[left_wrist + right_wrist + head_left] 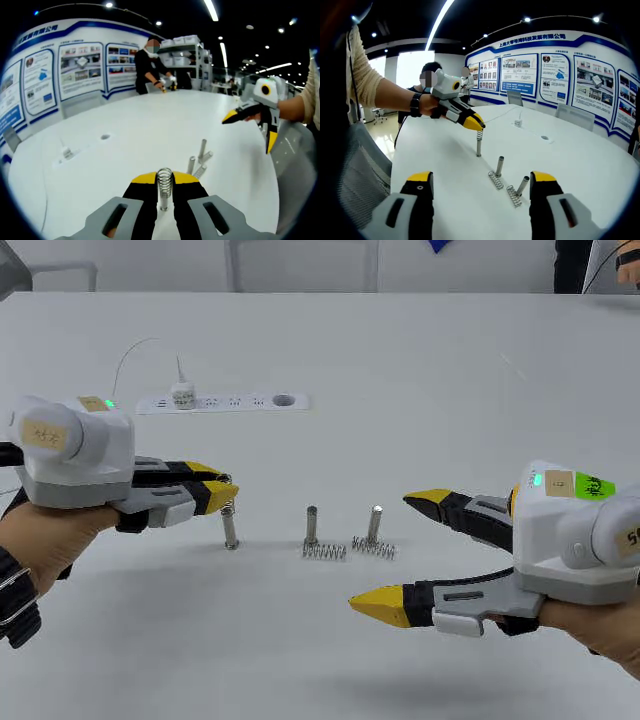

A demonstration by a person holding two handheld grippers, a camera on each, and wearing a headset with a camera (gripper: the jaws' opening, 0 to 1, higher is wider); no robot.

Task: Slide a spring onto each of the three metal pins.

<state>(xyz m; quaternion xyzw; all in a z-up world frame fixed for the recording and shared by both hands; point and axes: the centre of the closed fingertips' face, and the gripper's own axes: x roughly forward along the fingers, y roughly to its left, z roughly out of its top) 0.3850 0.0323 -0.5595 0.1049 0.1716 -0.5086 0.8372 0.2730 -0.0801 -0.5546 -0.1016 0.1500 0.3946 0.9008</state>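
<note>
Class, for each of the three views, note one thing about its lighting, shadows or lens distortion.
Head view: even light, faint shadows on the table, straight lines. Left gripper view: fisheye bends the table edge, ceiling strips glare. Right gripper view: same bend, window washed out.

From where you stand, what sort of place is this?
Probably a company showroom or demo hall: blue-framed display boards all around, shelves of bins behind, and a big white table for the work.

bright overhead strip lighting, soft shadows, fisheye edge distortion
</note>
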